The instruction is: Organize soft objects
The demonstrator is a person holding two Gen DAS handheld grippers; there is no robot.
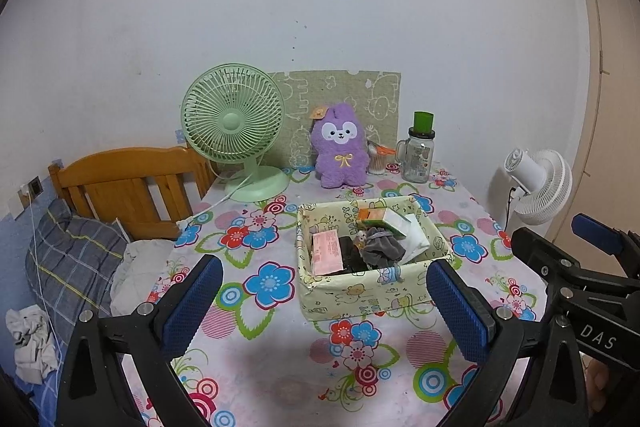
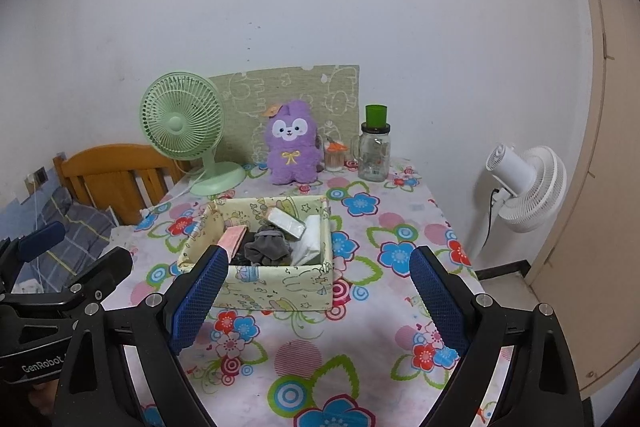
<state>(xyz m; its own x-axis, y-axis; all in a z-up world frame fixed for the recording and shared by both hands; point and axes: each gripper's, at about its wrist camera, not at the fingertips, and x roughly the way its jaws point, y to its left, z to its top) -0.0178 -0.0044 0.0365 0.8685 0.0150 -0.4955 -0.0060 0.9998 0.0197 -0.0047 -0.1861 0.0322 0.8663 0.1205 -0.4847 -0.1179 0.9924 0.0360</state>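
Judging by its fluffy pile, the purple plush (image 1: 341,147) standing at the table's back edge behind the box (image 1: 360,295) looks light and squashy, best pinched across its body, with the left gripper (image 1: 324,301) and right gripper (image 2: 320,293) both wide and empty.

Basket (image 1: 372,297) contents partly hidden behind its near wall (dark items at bottom unreadable). Jar (image 1: 418,157) label too small. Counter (image 1: 280,367) near edge cut off by frame.
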